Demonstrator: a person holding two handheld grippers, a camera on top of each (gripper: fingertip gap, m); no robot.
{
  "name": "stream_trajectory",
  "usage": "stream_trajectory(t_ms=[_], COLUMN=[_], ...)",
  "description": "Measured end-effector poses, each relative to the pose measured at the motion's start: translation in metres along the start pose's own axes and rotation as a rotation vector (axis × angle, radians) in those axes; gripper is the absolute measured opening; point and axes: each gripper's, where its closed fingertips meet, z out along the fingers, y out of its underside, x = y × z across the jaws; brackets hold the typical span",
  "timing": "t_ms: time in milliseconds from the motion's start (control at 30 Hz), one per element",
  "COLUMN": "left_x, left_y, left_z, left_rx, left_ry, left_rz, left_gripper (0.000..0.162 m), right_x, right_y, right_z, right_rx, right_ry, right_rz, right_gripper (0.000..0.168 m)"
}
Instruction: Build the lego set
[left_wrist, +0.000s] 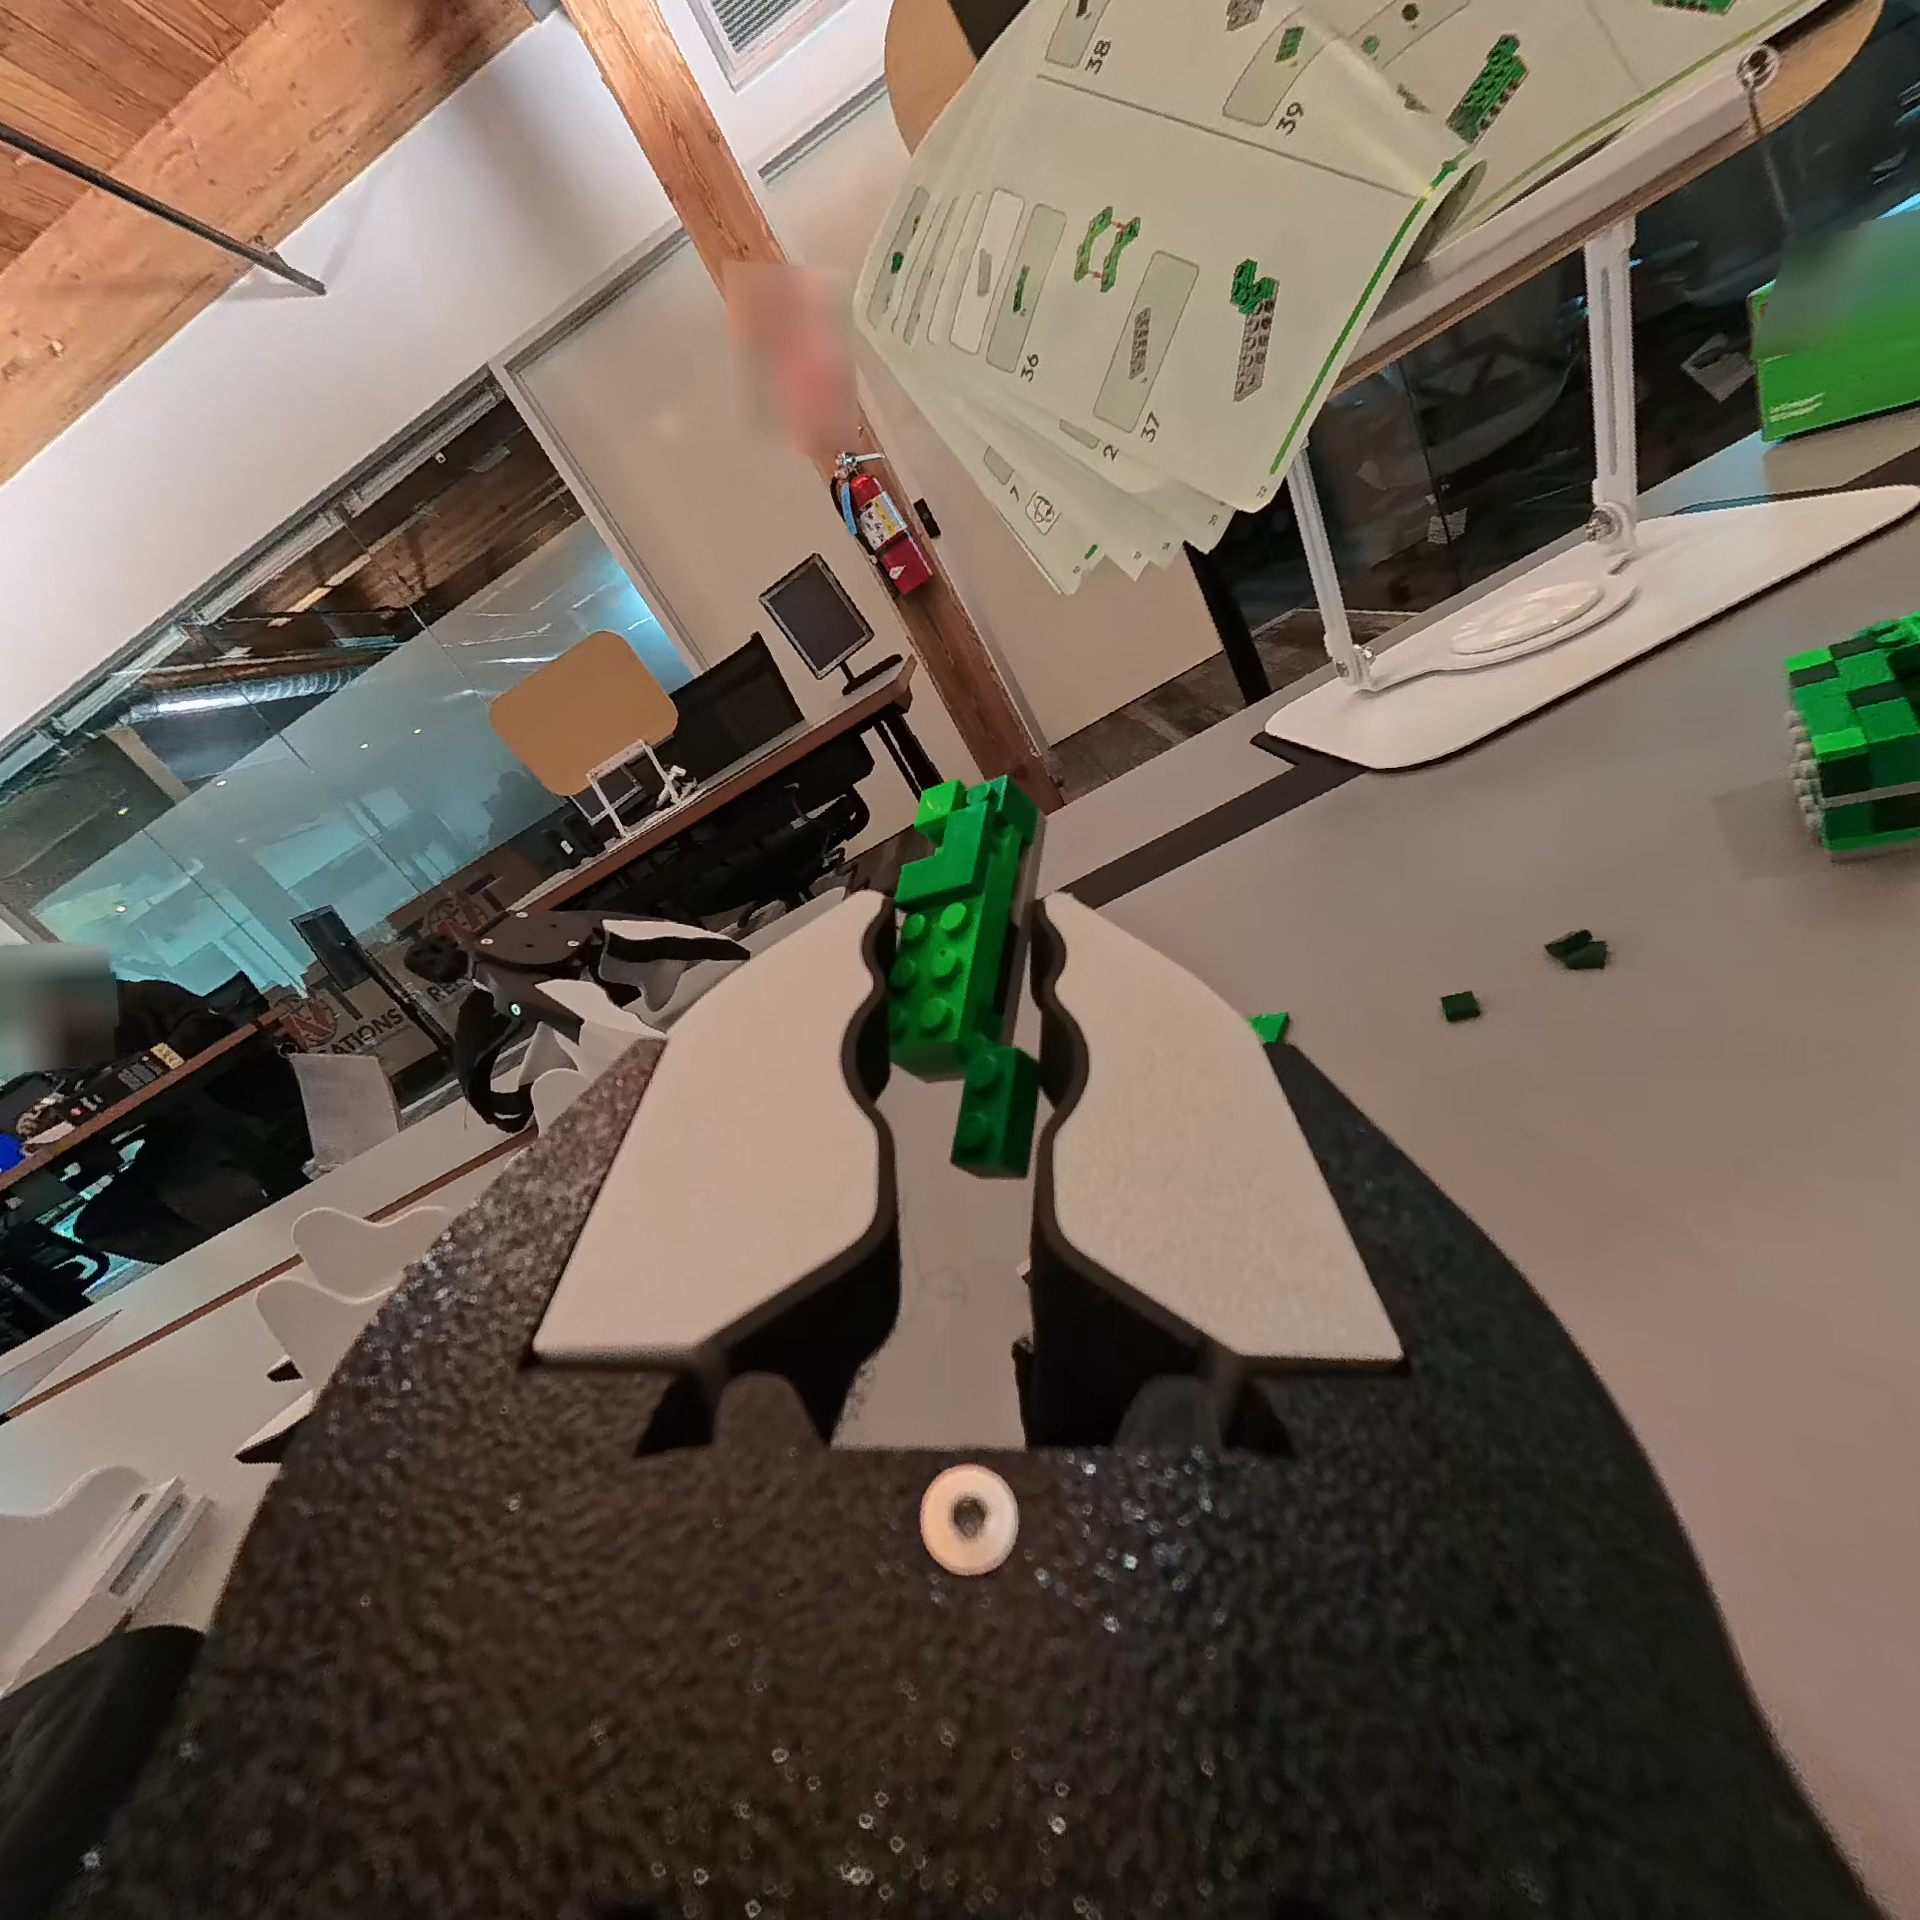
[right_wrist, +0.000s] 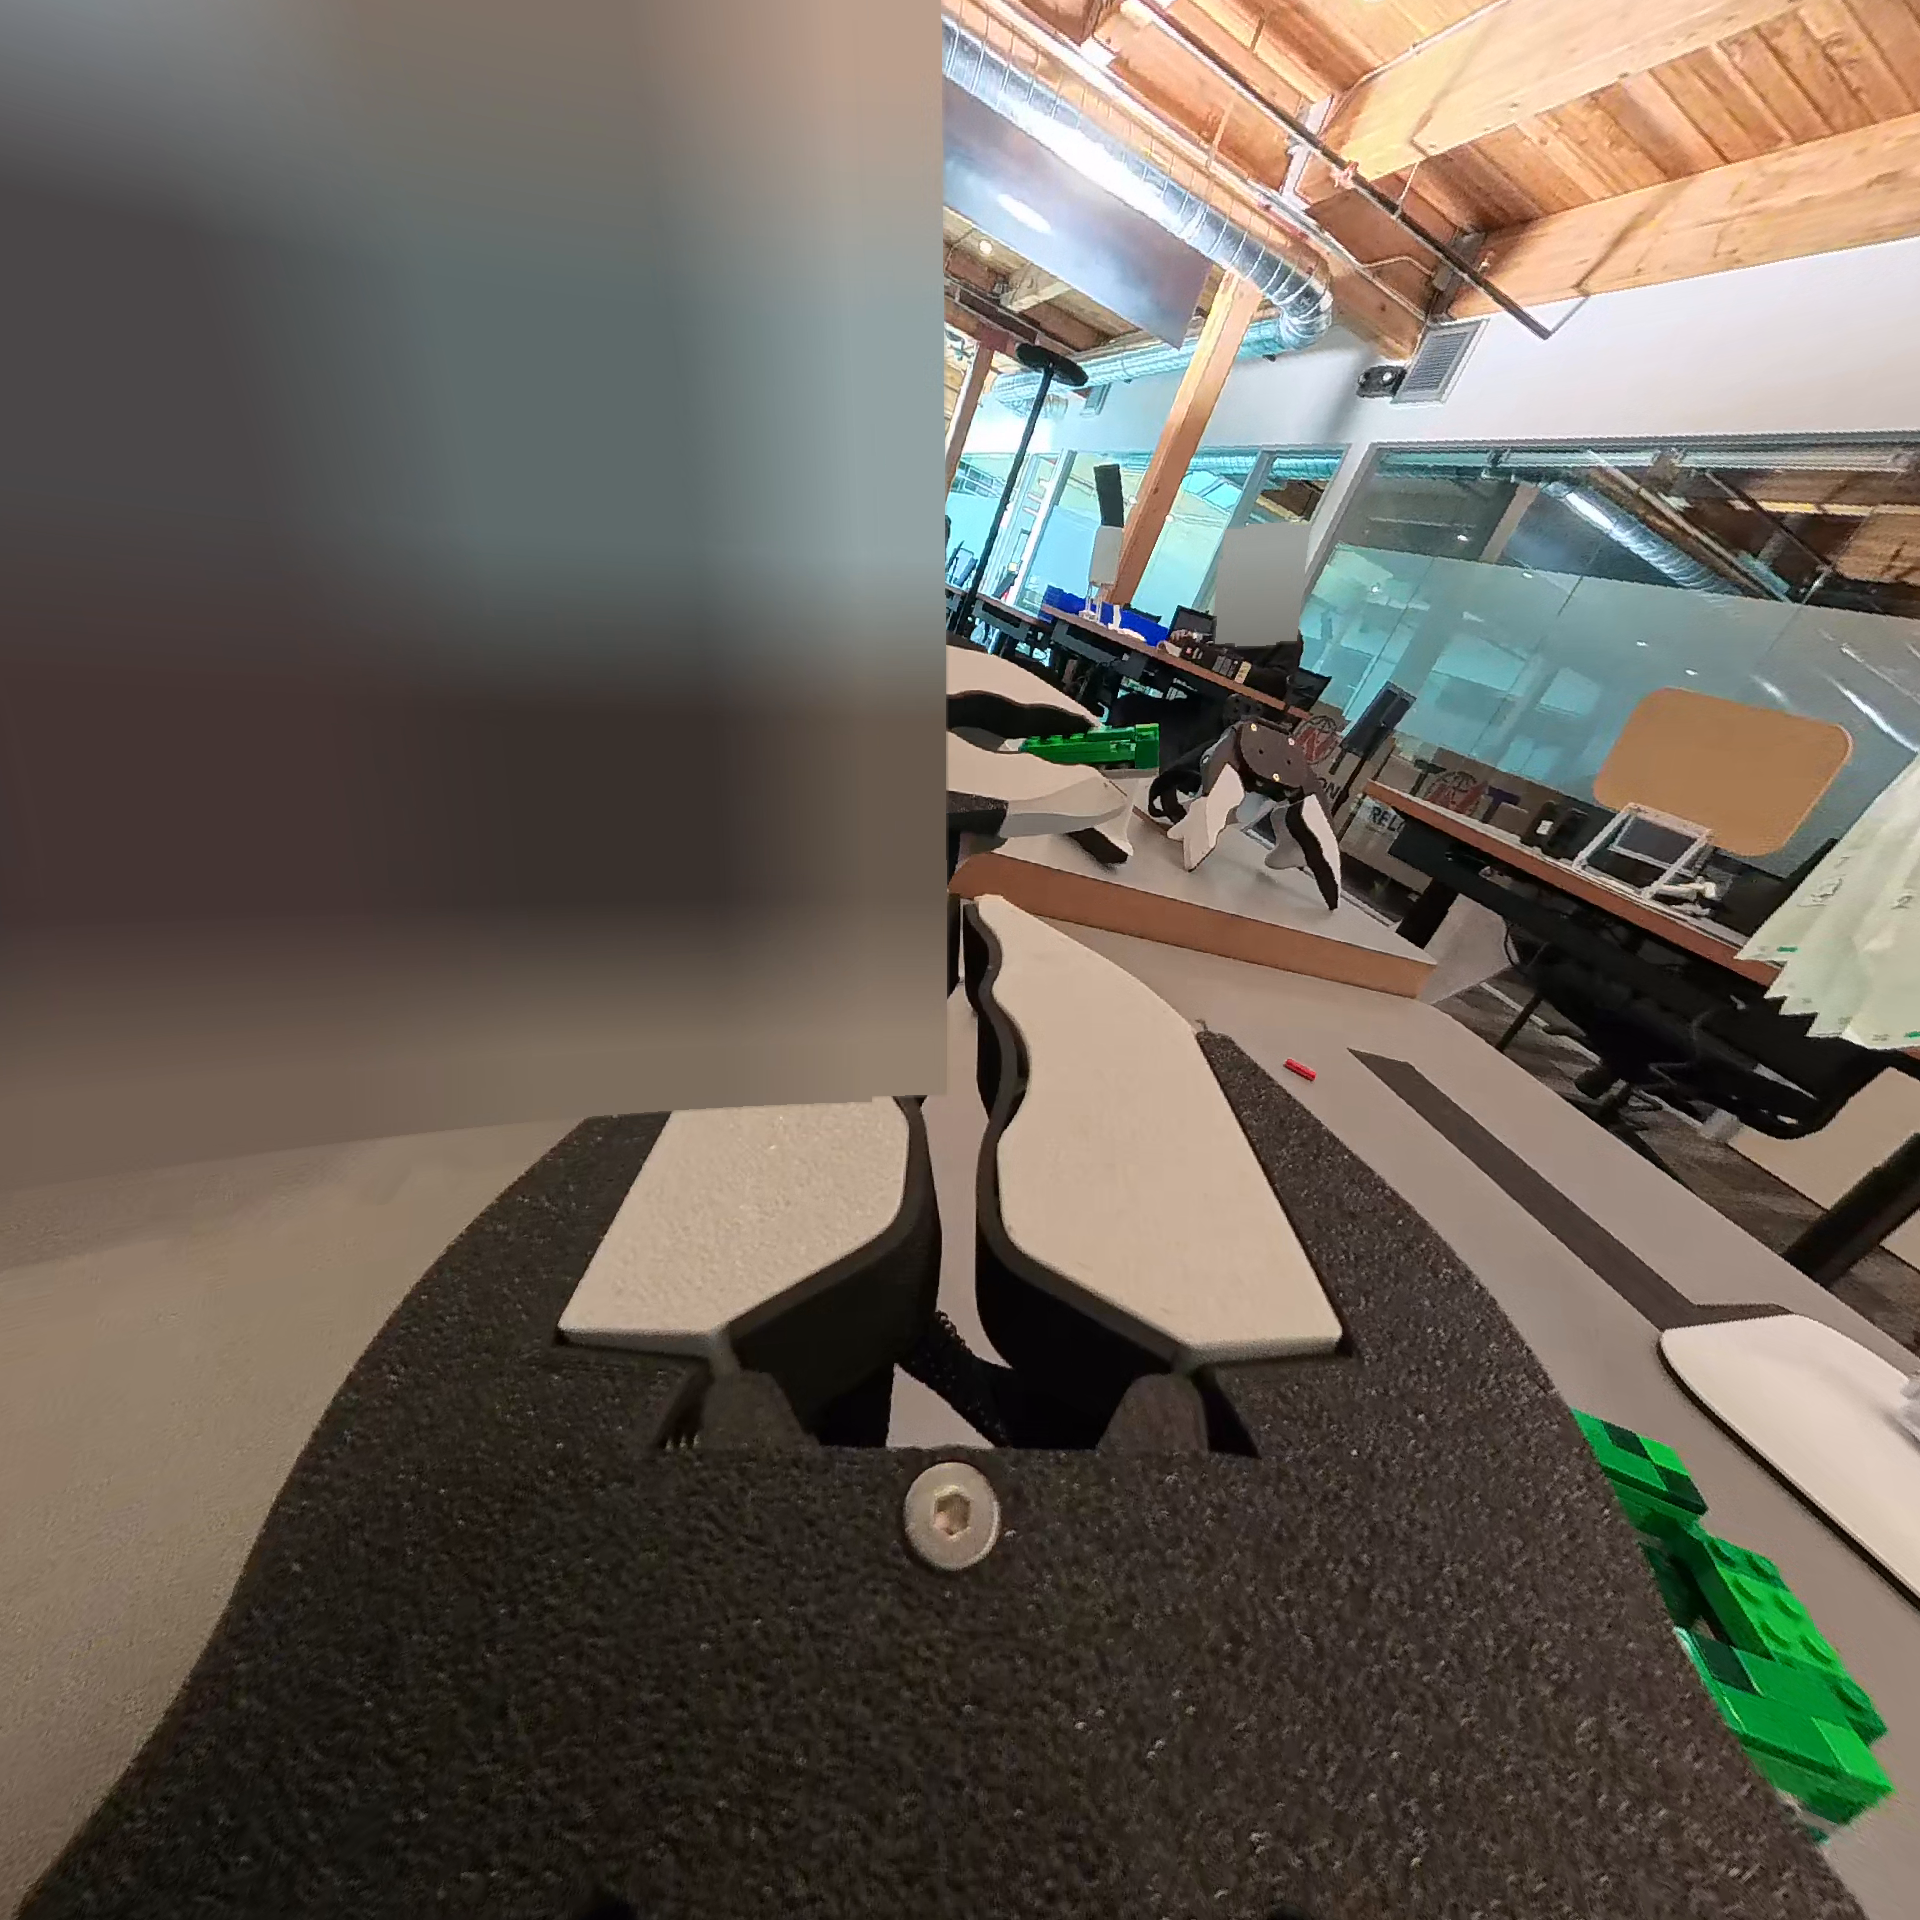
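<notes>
Left tongs (left_wrist: 961, 997) are clamped on a bright green sub-assembly (left_wrist: 961, 966), a long studded strip with stepped bricks at its far end and a small block hanging at its near end. In the left wrist view the piece is raised above the bench (left_wrist: 1455, 1039), studs facing left, probably so it can be checked against the instruction booklet (left_wrist: 1122, 291), which droops off a white stand (left_wrist: 1558, 623) at the bench's far edge. The larger green model (left_wrist: 1860, 748) sits near the right edge, well apart from the held piece, likely waiting to receive it. A few small dark green loose bricks (left_wrist: 1574, 948) lie scattered on the bench between them, within reach for later steps.

In the right wrist view, the right tongs (right_wrist: 961, 1049) show fingers close together at the base, but a blurred patch covers one tip, so whether they are shut or grip anything cannot be told. They hover low over the bench with the green model just beside their right flank. Farther off the left tongs appear with the green strip, lifted off the surface. A spare gripper (right_wrist: 1257, 810) rests on a neighbouring table (right_wrist: 1247, 935), out of use.
</notes>
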Motion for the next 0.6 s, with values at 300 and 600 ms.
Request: stream_trajectory(t_ms=[300,600], left_x=[0.0008,0.0036], left_y=[-0.0005,-0.0004], left_z=[0.0002,0.0009], left_rx=[0.001,0.005], left_ry=[0.002,0.024], left_rz=[0.007,-0.008], left_gripper=[0.024,0.024], right_x=[-0.0008,-0.0023], right_y=[0.0004,0.0009], right_z=[0.0005,0.0009], right_rx=[-0.003,-0.007], right_ry=[-0.005,-0.010], right_rz=[-0.004,-0.014], right_gripper=[0.000,0.000])
